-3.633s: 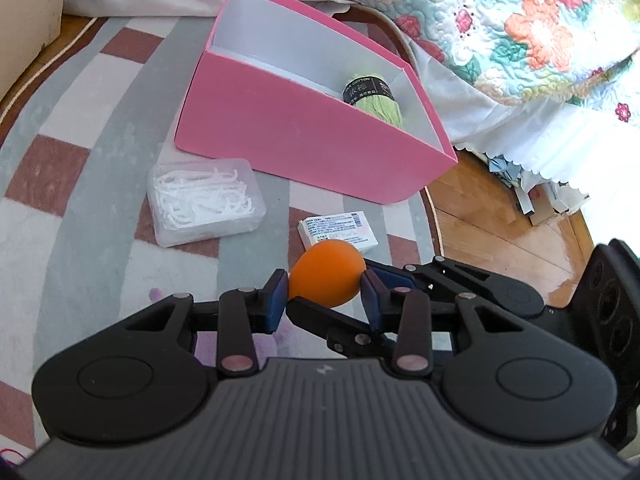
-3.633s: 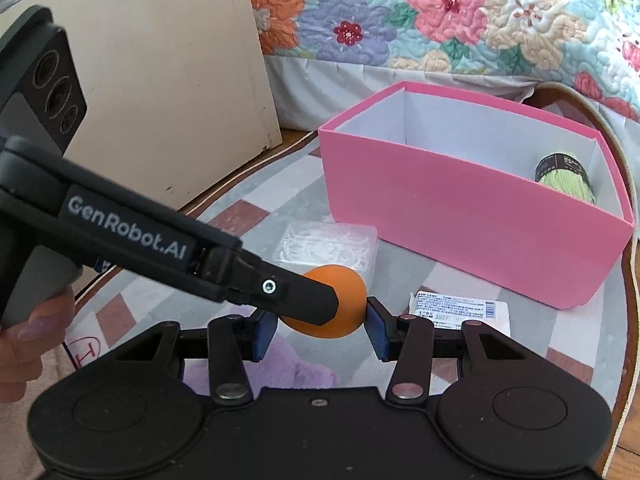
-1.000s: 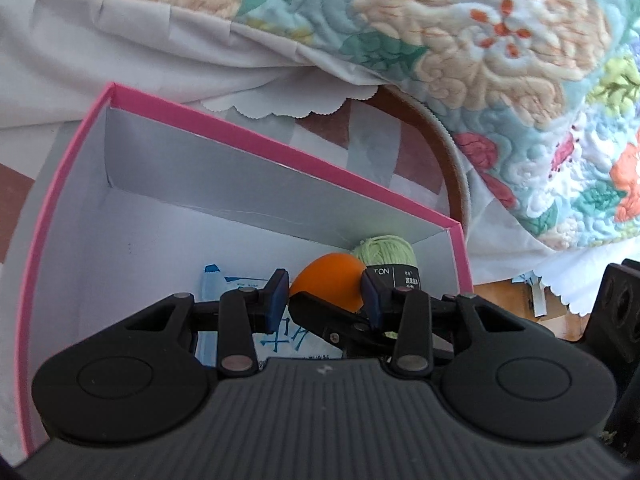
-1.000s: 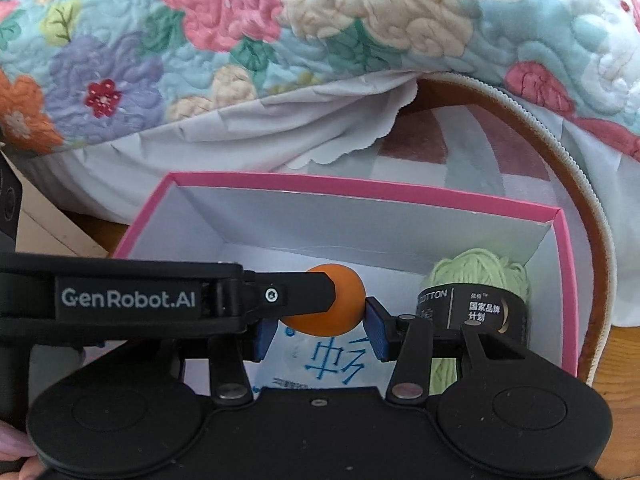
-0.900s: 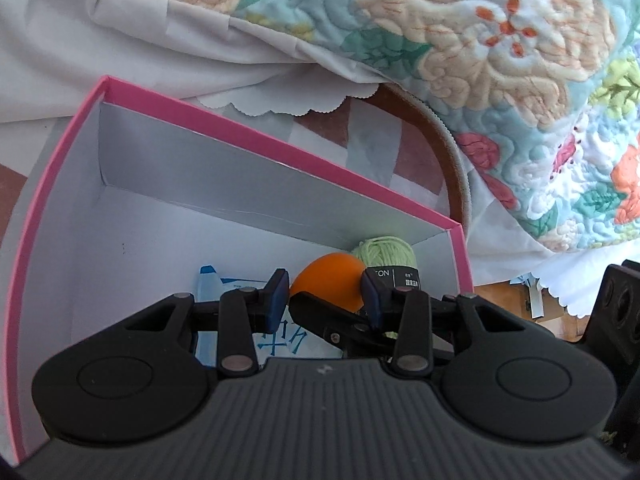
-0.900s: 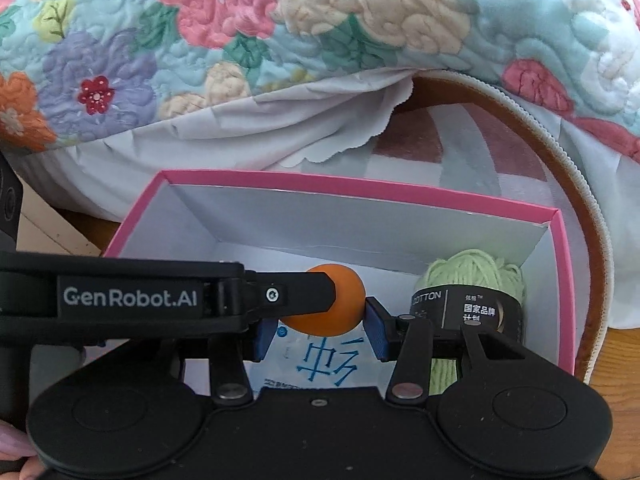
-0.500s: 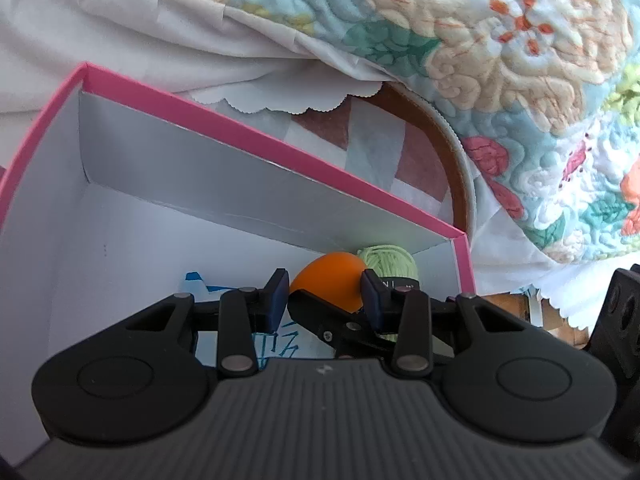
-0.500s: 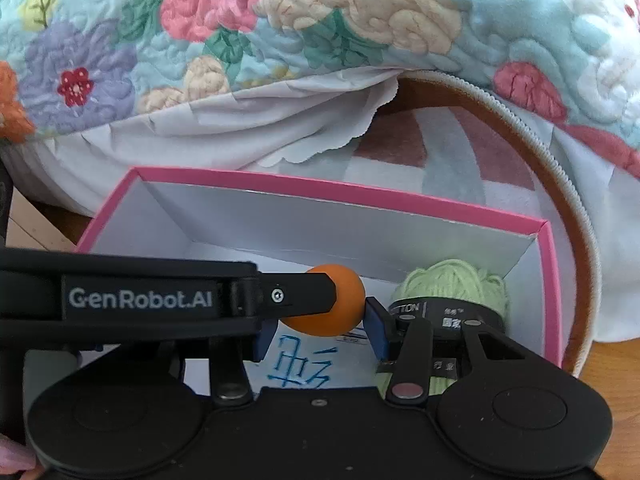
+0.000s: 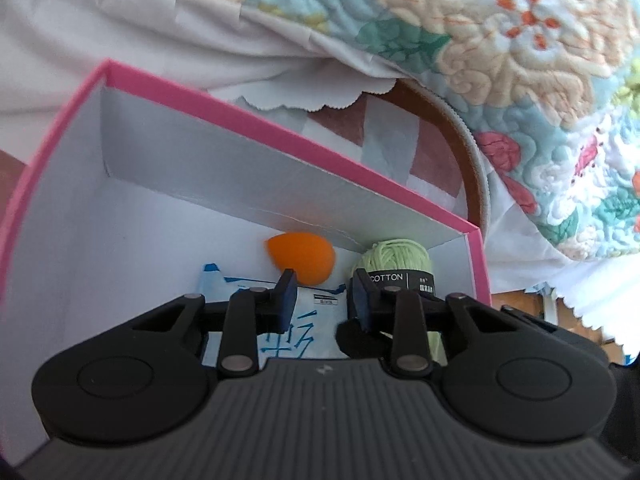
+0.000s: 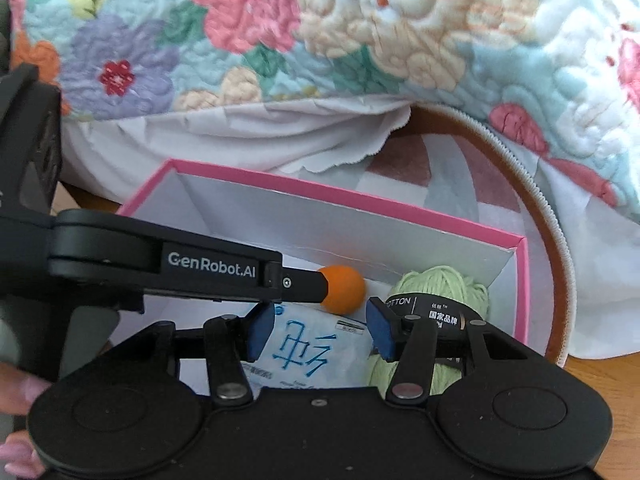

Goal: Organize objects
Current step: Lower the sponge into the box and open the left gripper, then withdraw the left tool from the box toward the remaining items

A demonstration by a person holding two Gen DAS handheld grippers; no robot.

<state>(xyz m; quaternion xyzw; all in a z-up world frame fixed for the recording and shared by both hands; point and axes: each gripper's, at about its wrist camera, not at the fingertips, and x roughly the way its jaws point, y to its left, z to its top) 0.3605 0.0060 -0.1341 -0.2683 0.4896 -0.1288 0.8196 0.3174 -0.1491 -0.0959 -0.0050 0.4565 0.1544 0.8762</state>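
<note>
An orange teardrop sponge [image 9: 302, 258] lies on the floor of the pink box [image 9: 248, 114], against its far wall and free of both grippers. My left gripper [image 9: 322, 292] hovers just short of it, its jaws closing with nothing between them. In the right wrist view the sponge [image 10: 346, 288] sits beyond my right gripper [image 10: 320, 330], whose jaws are opening and empty. The left gripper's finger [image 10: 296, 280] crosses that view and its tip reaches the sponge's left side. A green yarn ball [image 9: 400, 258] and a white packet with blue characters [image 10: 308, 350] also lie in the box.
A floral quilt [image 10: 360, 32] and a white bed skirt [image 9: 120, 28] hang over the box's far side. The round rug's edge [image 10: 548, 216] and wooden floor [image 10: 616, 400] are to the right. A person's fingers [image 10: 16, 394] show at the lower left.
The orange sponge has left the jaws and now lies on the box floor by the far wall. The left jaws have narrowed and the right jaws have widened.
</note>
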